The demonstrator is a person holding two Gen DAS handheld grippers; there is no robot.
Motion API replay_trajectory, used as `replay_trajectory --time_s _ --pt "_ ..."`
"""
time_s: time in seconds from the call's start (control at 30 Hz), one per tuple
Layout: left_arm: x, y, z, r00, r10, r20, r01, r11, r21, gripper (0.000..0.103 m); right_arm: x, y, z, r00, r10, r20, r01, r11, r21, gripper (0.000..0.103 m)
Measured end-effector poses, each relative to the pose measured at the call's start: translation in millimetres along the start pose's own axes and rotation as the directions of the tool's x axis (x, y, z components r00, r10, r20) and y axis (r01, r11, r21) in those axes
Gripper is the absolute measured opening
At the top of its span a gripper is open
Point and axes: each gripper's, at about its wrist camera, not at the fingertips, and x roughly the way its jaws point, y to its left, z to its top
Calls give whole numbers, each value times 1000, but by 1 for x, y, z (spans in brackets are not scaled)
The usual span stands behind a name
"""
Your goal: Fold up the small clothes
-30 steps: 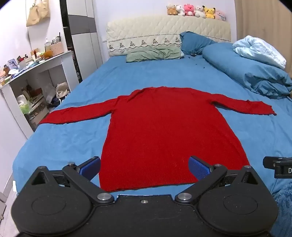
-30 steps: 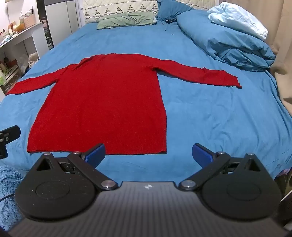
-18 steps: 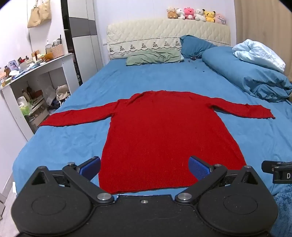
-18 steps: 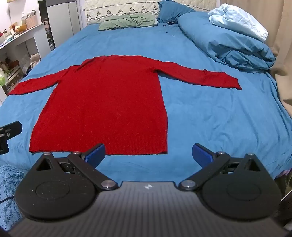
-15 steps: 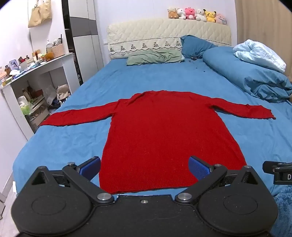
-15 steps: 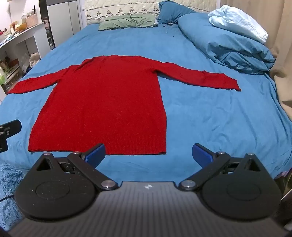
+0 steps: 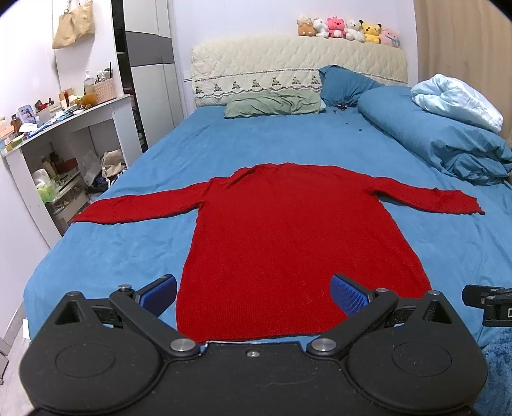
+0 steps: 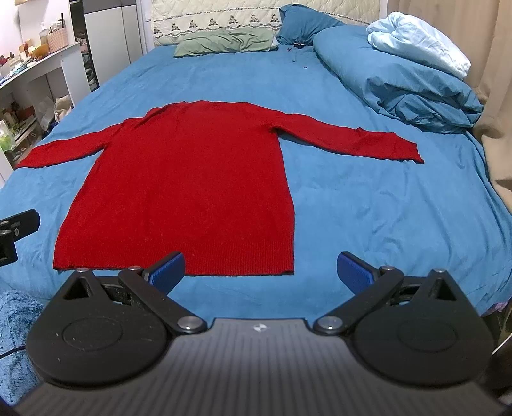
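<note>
Only the left wrist view shows the row of plush toys (image 7: 348, 26) on the quilted headboard. The red knitted long-sleeved sweater (image 7: 288, 243) lies flat on the blue bedsheet (image 8: 400, 204), sleeves spread, hem at the near edge. The left gripper (image 7: 252, 292) and right gripper (image 8: 260, 270) hover with jaws spread, empty.

Blue bed (image 7: 256, 150), green pillow (image 7: 272, 104) and blue pillow (image 7: 345, 84) against quilted headboard (image 7: 297, 60). Plush toys (image 7: 347, 27) along its top. Rolled blue duvet (image 8: 393, 76) at right, white blanket (image 8: 416, 40) on it. Cluttered white shelf (image 7: 64, 118) at left.
</note>
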Motion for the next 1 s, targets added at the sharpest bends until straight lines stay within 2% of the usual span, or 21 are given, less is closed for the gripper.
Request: replay_trajectory --time_s 1.0 --pt "-5 2 2 1000 7 2 -7 1000 -8 103 -3 7 1 1000 10 2 -10 1000 1 103"
